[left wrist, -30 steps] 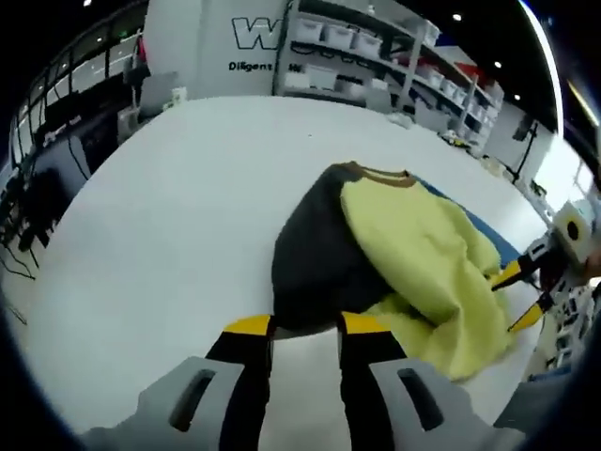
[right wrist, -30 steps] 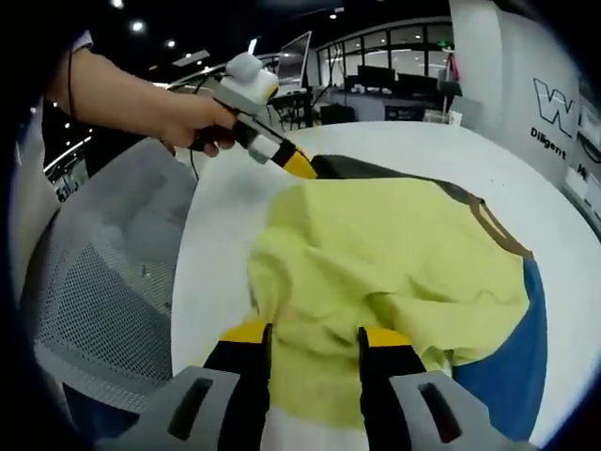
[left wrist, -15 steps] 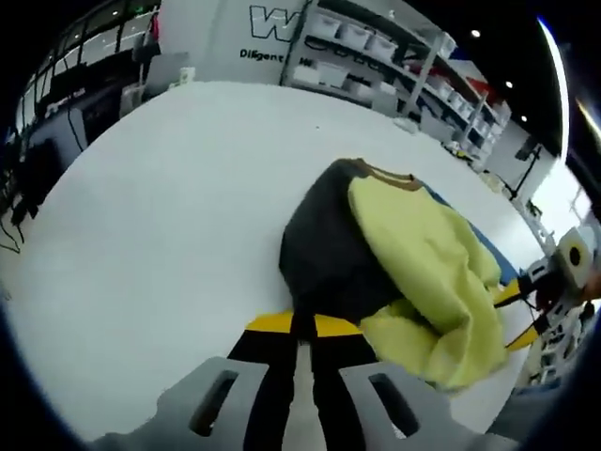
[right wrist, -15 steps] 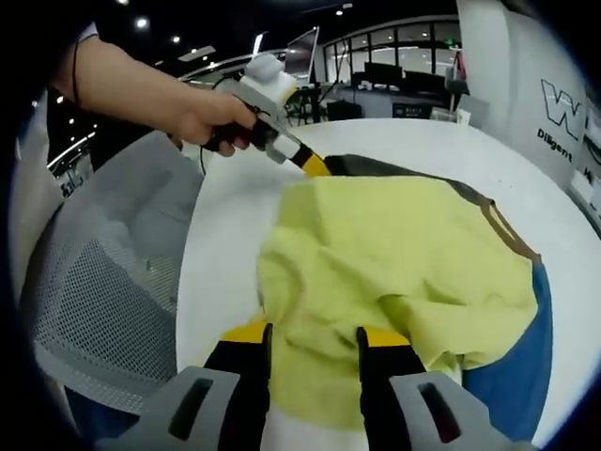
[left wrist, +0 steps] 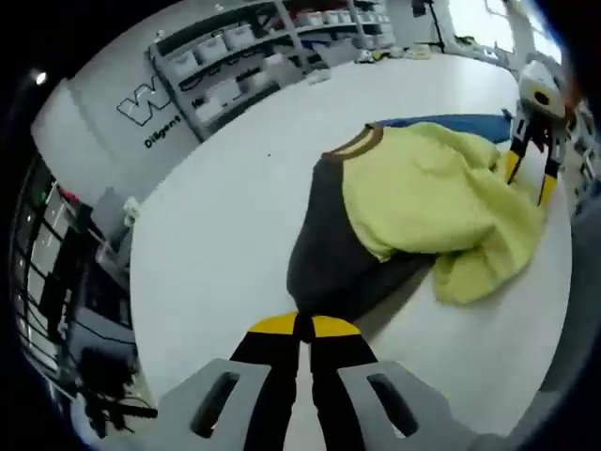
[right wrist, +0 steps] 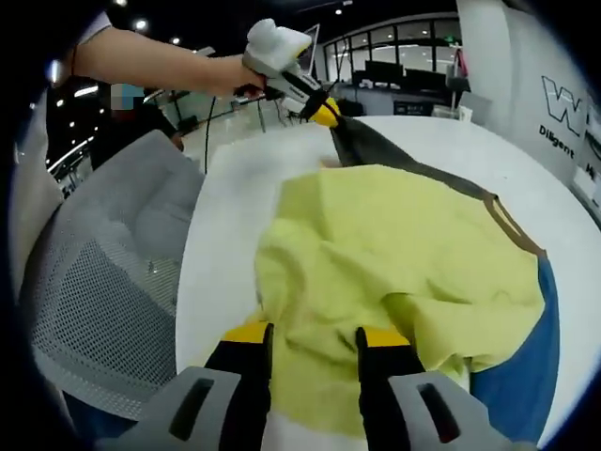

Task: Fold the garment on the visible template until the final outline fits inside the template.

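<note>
I've got the left gripper (left wrist: 302, 326) clamped tight on the dark edge of the garment (left wrist: 423, 202), jaws pressed together w/ the fabric pinched between the yellow tips. In the right gripper view I see that same gripper lifting the dark corner up off the table (right wrist: 225, 216), a hand (right wrist: 230, 75) wrapped round its handle.

Right gripper (right wrist: 308, 336) has jaws apart, straddling the bunched yellow hem; cloth lies between and over the tips, but I can't tell if it's actually gripped.

Garment is a yellow-front, dark-back sweatshirt w/ a brown collar, lying crumpled in the middle of the round white table. The yellow part is heaped in folds over the dark part. A blue template (right wrist: 516, 366) peeks out from under it on the collar side, mostly covered by cloth.

Around: grey mesh chair (right wrist: 103, 272) sits just beside the table edge near my right gripper, close to the hem. In the left gripper view, shelving (left wrist: 244, 56) w/ white bins stands well behind the table, next to a white wall w/ lettering (left wrist: 155, 108). Dark desks and monitors (right wrist: 394, 80) sit far behind in the right gripper view.
</note>
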`<action>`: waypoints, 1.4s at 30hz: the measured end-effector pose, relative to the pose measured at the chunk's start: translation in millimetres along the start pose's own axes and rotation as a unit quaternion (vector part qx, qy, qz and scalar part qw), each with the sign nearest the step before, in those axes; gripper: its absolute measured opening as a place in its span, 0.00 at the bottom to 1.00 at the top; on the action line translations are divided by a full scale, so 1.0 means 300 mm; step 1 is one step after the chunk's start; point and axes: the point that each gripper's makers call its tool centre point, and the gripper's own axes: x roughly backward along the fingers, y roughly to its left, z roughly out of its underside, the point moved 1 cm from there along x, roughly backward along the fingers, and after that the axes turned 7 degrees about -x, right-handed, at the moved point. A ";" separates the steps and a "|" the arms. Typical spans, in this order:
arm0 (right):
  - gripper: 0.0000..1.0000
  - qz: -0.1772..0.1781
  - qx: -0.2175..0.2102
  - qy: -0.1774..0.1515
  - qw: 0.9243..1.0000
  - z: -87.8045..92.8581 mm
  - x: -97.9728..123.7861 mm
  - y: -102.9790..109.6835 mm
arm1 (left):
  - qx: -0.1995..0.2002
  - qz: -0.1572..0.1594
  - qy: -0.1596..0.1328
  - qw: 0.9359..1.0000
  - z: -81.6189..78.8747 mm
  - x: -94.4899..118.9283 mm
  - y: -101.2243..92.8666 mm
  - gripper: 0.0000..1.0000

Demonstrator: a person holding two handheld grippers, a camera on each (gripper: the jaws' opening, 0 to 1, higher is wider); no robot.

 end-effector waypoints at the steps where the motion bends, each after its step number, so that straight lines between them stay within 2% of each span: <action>1: 0.31 0.000 0.000 0.001 1.000 0.001 -0.001 0.000 | -0.039 -0.012 0.008 0.999 -0.003 0.008 0.031 0.03; 3: 0.31 -0.001 0.000 0.002 1.000 0.002 -0.002 0.001 | -0.071 -0.018 0.012 0.997 -0.016 0.021 0.062 0.03; 4: 0.31 -0.001 0.001 0.002 1.000 0.002 -0.002 0.001 | -0.122 -0.030 0.023 0.992 -0.021 0.029 0.080 0.04; 5: 0.31 -0.001 0.000 0.003 1.000 0.002 -0.001 0.001 | -0.155 -0.039 0.035 0.987 -0.022 0.033 0.089 0.04; 6: 0.30 -0.001 0.000 0.002 1.000 0.002 -0.002 0.000 | -0.129 -0.032 0.028 0.991 -0.027 0.030 0.070 0.04; 8: 0.30 0.000 -0.003 0.000 1.000 0.003 -0.002 0.000 | -0.099 -0.033 0.027 0.994 -0.022 0.019 0.059 0.04; 10: 0.30 0.000 -0.003 0.000 1.000 0.005 -0.003 0.002 | -0.042 -0.022 0.028 0.998 -0.003 0.005 0.019 0.05; 11: 0.30 0.000 -0.003 0.000 1.000 0.005 -0.001 0.004 | -0.013 -0.020 0.017 1.000 -0.005 0.000 0.007 0.06; 12: 0.30 0.000 -0.003 0.000 1.000 0.005 0.000 0.005 | 0.028 -0.022 0.003 0.999 -0.001 -0.008 -0.007 0.08; 14: 0.30 0.000 -0.003 0.000 1.000 0.004 0.003 0.006 | 0.065 -0.023 0.009 0.998 0.033 -0.011 -0.027 0.08; 17: 0.30 0.001 -0.003 -0.003 1.000 0.005 0.008 0.006 | 0.116 -0.018 -0.006 0.993 0.053 -0.015 -0.054 0.09; 20: 0.30 0.001 -0.006 -0.004 1.000 0.009 0.010 0.008 | 0.140 -0.014 -0.008 0.990 0.076 -0.010 -0.075 0.13; 23: 0.30 0.003 -0.009 -0.010 1.000 0.001 0.011 0.009 | 0.144 -0.015 0.000 0.989 0.109 -0.009 -0.084 0.23; 25: 0.30 0.003 -0.011 -0.012 1.000 -0.005 0.011 0.012 | 0.172 -0.019 0.009 0.985 0.143 -0.009 -0.082 0.27; 27: 0.30 0.002 -0.009 -0.013 1.000 -0.009 0.011 0.014 | 0.218 -0.019 0.003 0.976 0.160 -0.010 -0.074 0.28; 29: 0.30 0.003 -0.011 -0.015 1.000 -0.012 0.012 0.014 | 0.224 -0.025 0.009 0.974 0.185 -0.015 -0.057 0.29; 30: 0.30 0.002 -0.013 -0.016 1.000 -0.013 0.014 0.015 | 0.237 -0.022 0.009 0.971 0.195 -0.024 -0.052 0.29; 34: 0.30 0.004 -0.012 -0.016 1.000 -0.012 0.019 0.016 | 0.252 -0.017 0.014 0.967 0.211 -0.040 -0.044 0.29; 36: 0.30 0.004 -0.014 -0.017 1.000 -0.011 0.020 0.015 | 0.244 -0.018 0.021 0.969 0.216 -0.045 -0.042 0.30; 39: 0.30 0.004 -0.014 -0.015 1.000 -0.007 0.021 0.017 | 0.243 -0.015 0.003 0.970 0.191 -0.057 -0.026 0.30; 42: 0.30 0.005 -0.013 -0.016 1.000 -0.012 0.023 0.020 | 0.240 -0.009 0.004 0.971 0.191 -0.079 -0.022 0.29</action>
